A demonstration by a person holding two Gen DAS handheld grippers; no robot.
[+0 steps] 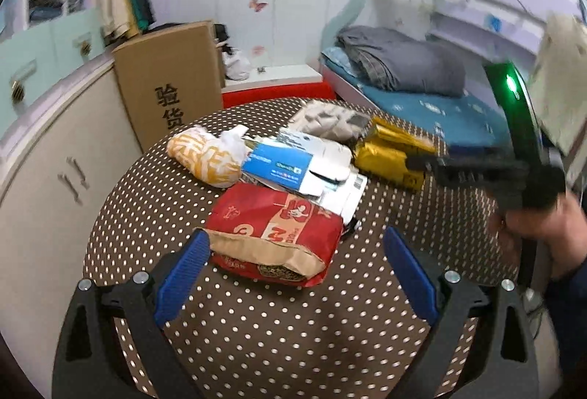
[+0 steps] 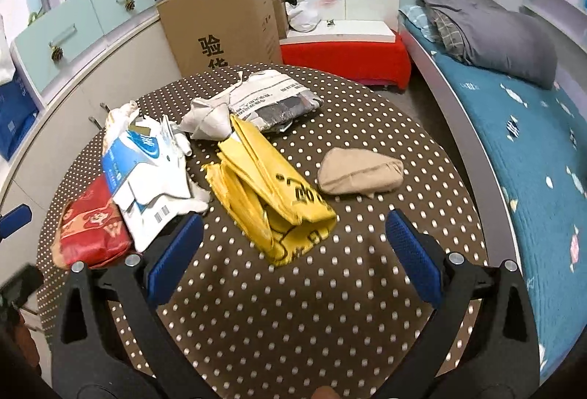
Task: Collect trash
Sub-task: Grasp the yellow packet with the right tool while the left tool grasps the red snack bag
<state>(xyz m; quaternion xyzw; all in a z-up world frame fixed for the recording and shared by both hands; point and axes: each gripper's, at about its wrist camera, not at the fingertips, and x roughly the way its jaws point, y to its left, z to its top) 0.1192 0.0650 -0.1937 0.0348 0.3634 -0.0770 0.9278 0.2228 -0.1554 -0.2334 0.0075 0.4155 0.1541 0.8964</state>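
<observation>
Trash lies spread over your dotted round table (image 2: pixel 293 289), and nothing looks gathered yet, so I judge you are at the start, choosing a first piece. Your left gripper (image 1: pixel 295 265) stands wide open and empty, low over the near edge, with the red paper bag (image 1: pixel 271 234) lying just ahead of it, its torn end touching or nearly touching the left blue pad. Your right gripper (image 2: pixel 293 254) is spread wide too, holding nothing, and the crumpled yellow bag (image 2: pixel 271 200) sits just in front of its gap. Behind these lie a blue-and-white carton (image 2: pixel 143 175) flattened and partly over the red bag, a grey printed mailer bag (image 2: pixel 271 98) at the far side, an orange-and-white knotted bag (image 1: pixel 207 155) on the left, and a small tan pouch (image 2: pixel 359 171) alone on the right, well apart from the pile. For the next move you would likely ease one gripper forward until a bag edge sits between the pads, then close; the thin, limp plastic may slip or drag its neighbours. No bin is clearly visible; a tall cardboard box (image 2: pixel 223 28) stands on the floor beyond the table, and whether it holds anything cannot be told.
</observation>
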